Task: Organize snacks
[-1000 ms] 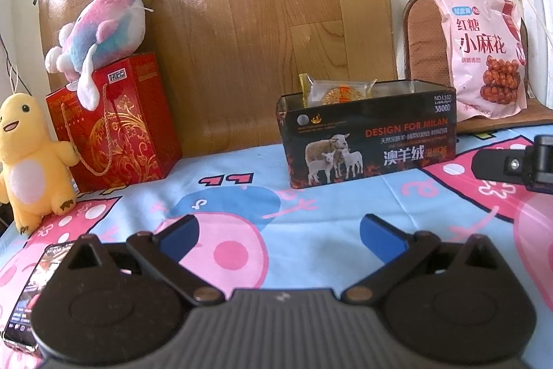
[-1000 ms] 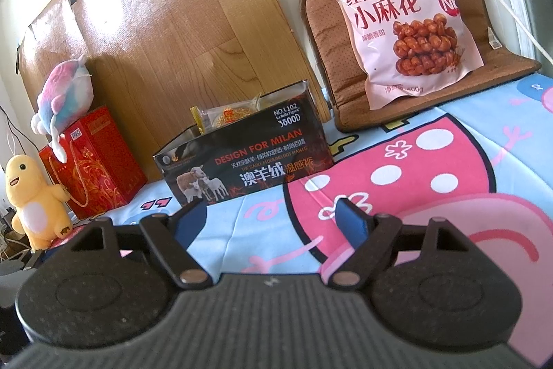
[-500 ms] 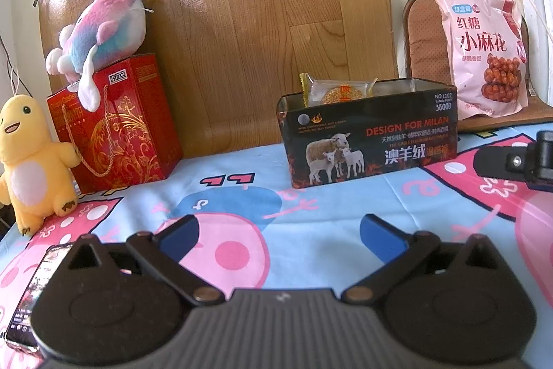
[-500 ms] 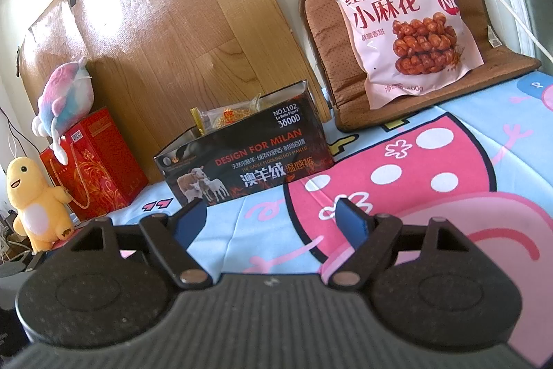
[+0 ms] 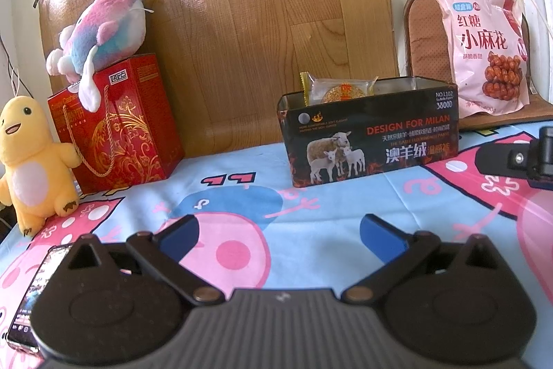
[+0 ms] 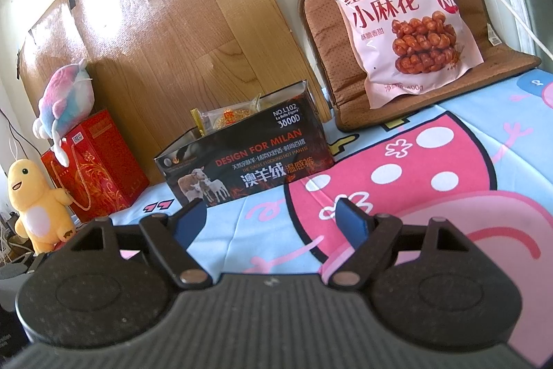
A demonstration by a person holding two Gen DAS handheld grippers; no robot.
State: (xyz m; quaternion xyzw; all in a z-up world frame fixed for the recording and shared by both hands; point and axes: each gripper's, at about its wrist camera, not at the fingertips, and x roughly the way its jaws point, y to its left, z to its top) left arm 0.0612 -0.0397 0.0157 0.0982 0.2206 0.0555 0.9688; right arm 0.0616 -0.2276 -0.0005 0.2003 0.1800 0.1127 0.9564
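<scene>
The left gripper point(image 5: 280, 232) has its two blue fingers point(image 5: 380, 232) spread apart with nothing between them, low over the cartoon-print sheet point(image 5: 242, 196). The right gripper point(image 6: 268, 218) is likewise released, its fingers point(image 6: 350, 222) wide and holding nothing above the same sheet.

Ahead of both stands one black box point(image 5: 371, 130) printed with sheep, open at the top. One wrapped mooncake point(image 5: 340, 89) stands inside it near its left end, poking above the rim. Further back to the right, one pink snack bag point(image 6: 394, 16) leans upright against one brown cushion point(image 6: 325, 23), well apart from the box.

To the left sit one red gift bag point(image 5: 117, 123) with one pink-and-blue plush point(image 5: 103, 30) on top, and one yellow plush point(image 5: 31, 158) just beside it. One phone point(image 5: 34, 286) lies on the sheet at the lower left of the left wrist view.

Compared with a second ago, nothing has shifted on the sheet: box, mooncake and snack bag sit where they were, and both pairs of fingers are spread as before.
</scene>
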